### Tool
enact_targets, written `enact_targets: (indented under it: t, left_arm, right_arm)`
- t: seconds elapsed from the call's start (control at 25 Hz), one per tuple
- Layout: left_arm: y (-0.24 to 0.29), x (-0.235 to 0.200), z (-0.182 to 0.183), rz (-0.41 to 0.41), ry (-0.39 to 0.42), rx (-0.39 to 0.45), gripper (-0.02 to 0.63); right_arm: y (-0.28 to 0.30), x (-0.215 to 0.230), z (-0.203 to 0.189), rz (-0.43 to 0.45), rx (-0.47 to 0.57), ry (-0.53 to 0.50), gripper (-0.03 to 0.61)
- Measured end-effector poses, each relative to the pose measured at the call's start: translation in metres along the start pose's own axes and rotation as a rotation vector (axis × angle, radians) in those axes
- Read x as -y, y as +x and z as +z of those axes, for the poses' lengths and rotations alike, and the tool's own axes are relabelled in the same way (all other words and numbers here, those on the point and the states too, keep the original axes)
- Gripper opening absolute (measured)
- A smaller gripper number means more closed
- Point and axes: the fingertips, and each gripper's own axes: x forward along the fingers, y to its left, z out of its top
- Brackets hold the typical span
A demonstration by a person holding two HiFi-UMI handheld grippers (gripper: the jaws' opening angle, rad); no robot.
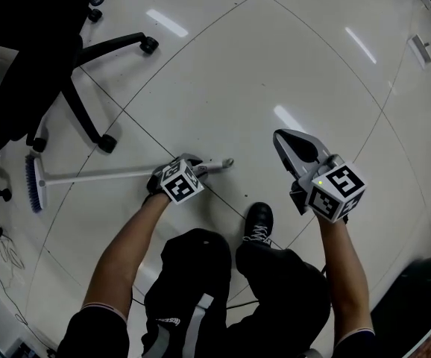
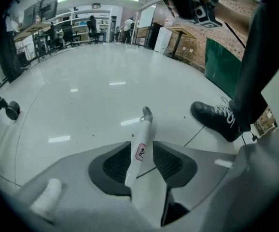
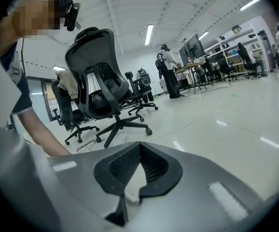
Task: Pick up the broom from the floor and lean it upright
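The broom [image 1: 96,174] is found lying flat on the floor [image 1: 290,66], with its brush head [image 1: 33,183] beside the office chair [image 1: 85,114]. The free end of its handle [image 2: 140,153] is framed between the spread left tongs [image 2: 144,167], whose pads are not yet pressed on it; the right tongs [image 3: 139,164], held well apart, seem to be closed at the tips on nothing. The broom is judged light and stiff, but the handle looks smooth and the head end heavier, so a firm pinch is called for, and some swing is to be expected from a hold so near the end.

Broom handle [image 2: 140,151] between parted fingers [image 2: 111,166]
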Motion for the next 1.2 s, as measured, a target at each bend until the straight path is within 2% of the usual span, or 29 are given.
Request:
enact_targets:
  t: [0.36,0.48,0.64,0.88,1.2]
  left_arm:
    - [0.029,-0.004,-0.017,-0.027,0.112,-0.108,0.15]
    - [0.03,-0.007,-0.018,-0.022,0.149,-0.136,0.124]
    - [0.02,0.0,-0.009,-0.058,0.225,-0.183,0.1]
    - [-0.054,-0.01,0.052,-0.023,0.21,-0.051,0.098]
    - [-0.204,-0.013,0.156,0.032,0.146,0.13,0.1]
  right_arm:
    - [-0.006,0.012,-0.025,-0.013,0.015,0.025,0.006]
    - [-0.012,0.019,-0.021,-0.027,0.031,0.024,0.006]
    - [-0.025,0.026,-0.007,-0.039,0.065,0.036,0.006]
    - [-0.04,0.017,0.033,-0.016,0.077,0.1,0.006]
    - [-0.078,-0.013,0.153,0.011,0.106,0.13,0.006]
